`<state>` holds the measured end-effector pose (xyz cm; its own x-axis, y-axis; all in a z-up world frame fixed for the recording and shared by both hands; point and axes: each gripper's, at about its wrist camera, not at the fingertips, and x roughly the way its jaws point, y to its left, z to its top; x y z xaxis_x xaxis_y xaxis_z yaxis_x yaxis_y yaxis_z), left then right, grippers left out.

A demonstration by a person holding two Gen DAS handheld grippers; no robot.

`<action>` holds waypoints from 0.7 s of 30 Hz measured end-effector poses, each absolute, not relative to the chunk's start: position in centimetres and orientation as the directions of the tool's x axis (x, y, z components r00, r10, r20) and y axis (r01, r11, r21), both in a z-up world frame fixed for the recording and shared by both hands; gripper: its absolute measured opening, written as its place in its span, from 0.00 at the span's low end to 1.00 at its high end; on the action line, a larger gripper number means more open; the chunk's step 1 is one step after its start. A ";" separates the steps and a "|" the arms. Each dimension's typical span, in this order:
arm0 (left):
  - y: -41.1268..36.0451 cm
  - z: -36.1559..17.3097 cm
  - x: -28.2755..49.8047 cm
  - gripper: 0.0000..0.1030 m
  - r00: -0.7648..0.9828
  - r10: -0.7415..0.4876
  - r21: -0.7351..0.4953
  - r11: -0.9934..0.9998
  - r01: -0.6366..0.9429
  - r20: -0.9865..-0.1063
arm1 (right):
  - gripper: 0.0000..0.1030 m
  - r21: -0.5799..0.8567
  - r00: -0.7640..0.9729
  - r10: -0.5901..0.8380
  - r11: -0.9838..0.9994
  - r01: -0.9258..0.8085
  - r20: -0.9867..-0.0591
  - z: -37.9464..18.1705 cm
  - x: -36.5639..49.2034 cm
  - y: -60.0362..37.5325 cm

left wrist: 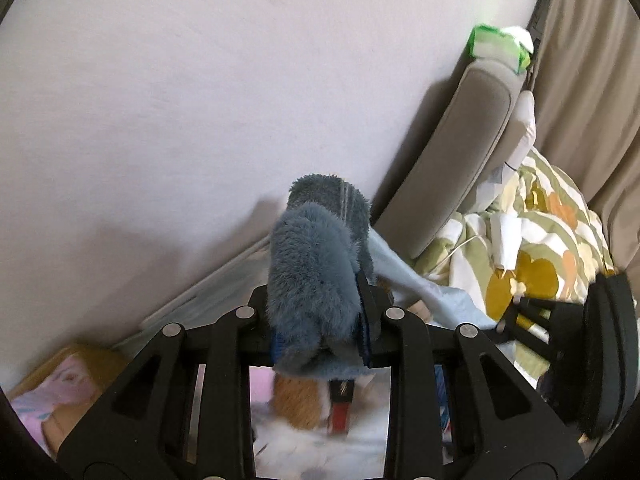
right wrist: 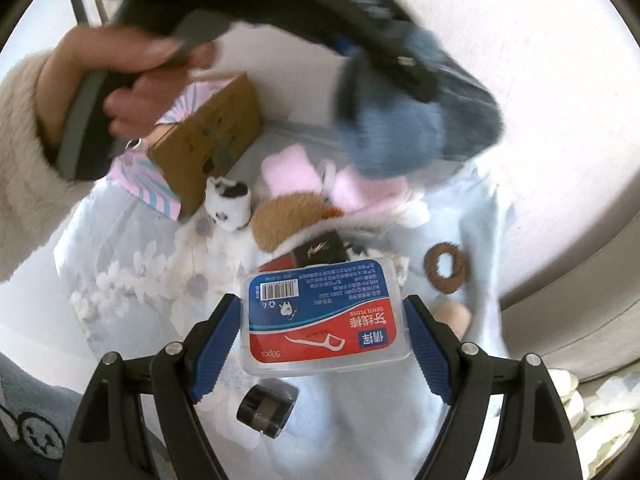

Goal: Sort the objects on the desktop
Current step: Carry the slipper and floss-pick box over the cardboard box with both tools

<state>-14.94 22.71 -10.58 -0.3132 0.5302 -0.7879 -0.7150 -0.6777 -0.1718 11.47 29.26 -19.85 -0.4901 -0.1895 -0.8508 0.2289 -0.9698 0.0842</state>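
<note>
My left gripper (left wrist: 320, 320) is shut on a fuzzy blue-grey sock (left wrist: 316, 264) and holds it up in the air; the sock also shows in the right wrist view (right wrist: 404, 128), blurred, above the pile. My right gripper (right wrist: 324, 344) is open, its blue pads on either side of a clear dental floss box (right wrist: 324, 320) with a red and blue label that lies on the pale blue floral cloth (right wrist: 132, 248). The pads do not visibly touch the box. A black cylinder (right wrist: 266, 408) lies just below the box.
On the cloth lie a brown cardboard box (right wrist: 208, 136), a white panda sock (right wrist: 228, 200), a brown fuzzy item (right wrist: 284, 216), pink socks (right wrist: 292, 168), a black and red item (right wrist: 320, 250) and a brown hair ring (right wrist: 446, 268). A grey headboard (left wrist: 452, 160) and patterned bedding (left wrist: 532, 248) are right.
</note>
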 end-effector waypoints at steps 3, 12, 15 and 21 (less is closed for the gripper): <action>19.3 -8.3 -14.6 0.24 -0.351 0.526 -0.160 -0.701 -0.695 -0.775 | 0.76 0.066 -0.493 -0.173 -0.972 0.227 -0.853 -17.8 10.8 28.9; 8.0 -3.1 -14.2 0.24 -0.470 0.485 -0.132 -0.786 -0.604 -0.737 | 0.76 0.023 -0.519 -0.165 -0.963 0.268 -0.839 -12.4 6.9 25.1; 3.5 -1.8 -14.0 0.24 -0.521 0.448 -0.103 -0.821 -0.562 -0.727 | 0.76 0.041 -0.524 -0.201 -0.953 0.300 -0.828 -11.3 5.1 22.7; -4.6 -1.9 -13.7 0.24 -0.576 0.368 -0.079 -0.883 -0.464 -0.729 | 0.76 0.061 -0.523 -0.267 -0.924 0.378 -0.809 -9.6 1.1 16.5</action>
<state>-13.71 -4.64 -1.90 -0.5765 0.3681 -0.7295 -0.4636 -0.8825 -0.0790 1.07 16.48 -9.64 -0.5235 -0.2672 -0.8091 0.3777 -0.9239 0.0607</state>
